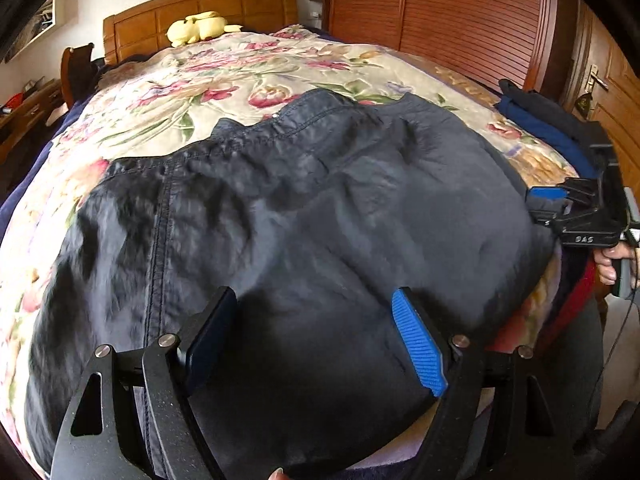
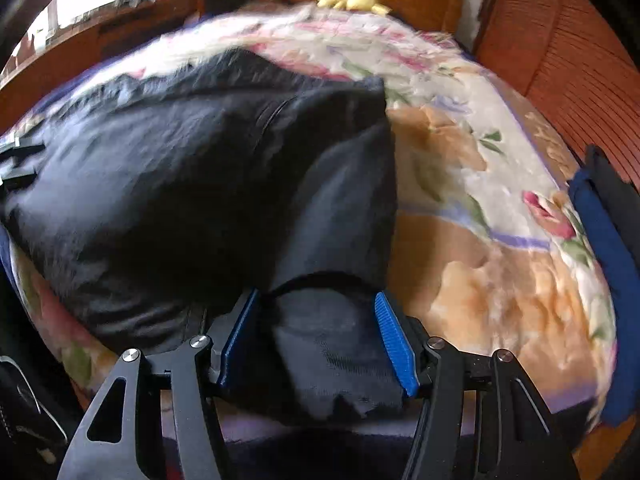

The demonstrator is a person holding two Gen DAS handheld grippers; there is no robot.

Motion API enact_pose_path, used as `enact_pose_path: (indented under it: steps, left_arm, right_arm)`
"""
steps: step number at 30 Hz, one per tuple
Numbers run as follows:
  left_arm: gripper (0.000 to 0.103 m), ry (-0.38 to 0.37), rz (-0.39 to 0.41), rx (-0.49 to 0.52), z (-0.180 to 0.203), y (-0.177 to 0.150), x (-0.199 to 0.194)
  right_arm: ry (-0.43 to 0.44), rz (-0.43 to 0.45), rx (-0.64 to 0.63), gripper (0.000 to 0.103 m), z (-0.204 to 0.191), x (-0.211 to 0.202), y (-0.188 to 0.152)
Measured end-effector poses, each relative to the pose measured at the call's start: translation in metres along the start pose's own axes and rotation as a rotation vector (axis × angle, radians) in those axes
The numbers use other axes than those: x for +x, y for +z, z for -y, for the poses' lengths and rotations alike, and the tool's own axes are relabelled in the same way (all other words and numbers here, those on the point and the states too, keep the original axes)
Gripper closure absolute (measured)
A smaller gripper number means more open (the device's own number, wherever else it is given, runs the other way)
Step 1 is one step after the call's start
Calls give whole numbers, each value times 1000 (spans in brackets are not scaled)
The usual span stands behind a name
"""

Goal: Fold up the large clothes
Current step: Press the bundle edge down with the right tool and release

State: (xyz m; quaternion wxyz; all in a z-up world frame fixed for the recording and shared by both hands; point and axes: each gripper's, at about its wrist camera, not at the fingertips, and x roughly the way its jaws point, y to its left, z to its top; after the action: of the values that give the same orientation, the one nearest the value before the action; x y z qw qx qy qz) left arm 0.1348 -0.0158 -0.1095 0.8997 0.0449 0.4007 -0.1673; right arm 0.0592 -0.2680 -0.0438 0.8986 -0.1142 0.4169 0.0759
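Observation:
A large dark navy garment [image 1: 300, 208] lies spread and creased on the floral blanket [image 1: 224, 80], with a stitched seam running down its left part. My left gripper [image 1: 316, 332] hovers over its near edge, jaws wide open, the blue pads clear of the cloth. At the garment's right edge is my right gripper [image 1: 552, 204], held by a hand [image 1: 612, 260]. In the right wrist view, a folded end of the garment [image 2: 328, 344] sits between the right gripper's [image 2: 316, 340] blue pads. The jaws stand apart and I see no pinch on the cloth.
A yellow plush toy [image 1: 200, 28] rests by the wooden headboard [image 1: 208, 4]. Folded blue and dark clothes [image 1: 548, 120] are stacked at the bed's right edge, seen too in the right wrist view [image 2: 600, 220]. A slatted wooden wardrobe [image 1: 440, 12] and a door [image 1: 612, 92] stand to the right.

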Motion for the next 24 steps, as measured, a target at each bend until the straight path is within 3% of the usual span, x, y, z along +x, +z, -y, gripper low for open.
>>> enact_pose_path:
  steps: [5, 10, 13, 24]
  left_arm:
    - [22, 7, 6, -6, 1, -4, 0]
    - [22, 4, 15, -18, 1, -7, 2]
    - [22, 4, 21, -21, 1, -7, 3]
    - [21, 2, 23, -25, 0, -8, 3]
  right_arm:
    - [-25, 0, 32, 36, -1, -10, -1]
    - [-6, -9, 104, 21, 11, -5, -9]
    - [42, -10, 159, 21, 20, -3, -12]
    - [85, -9, 174, 21, 26, 4, -17]
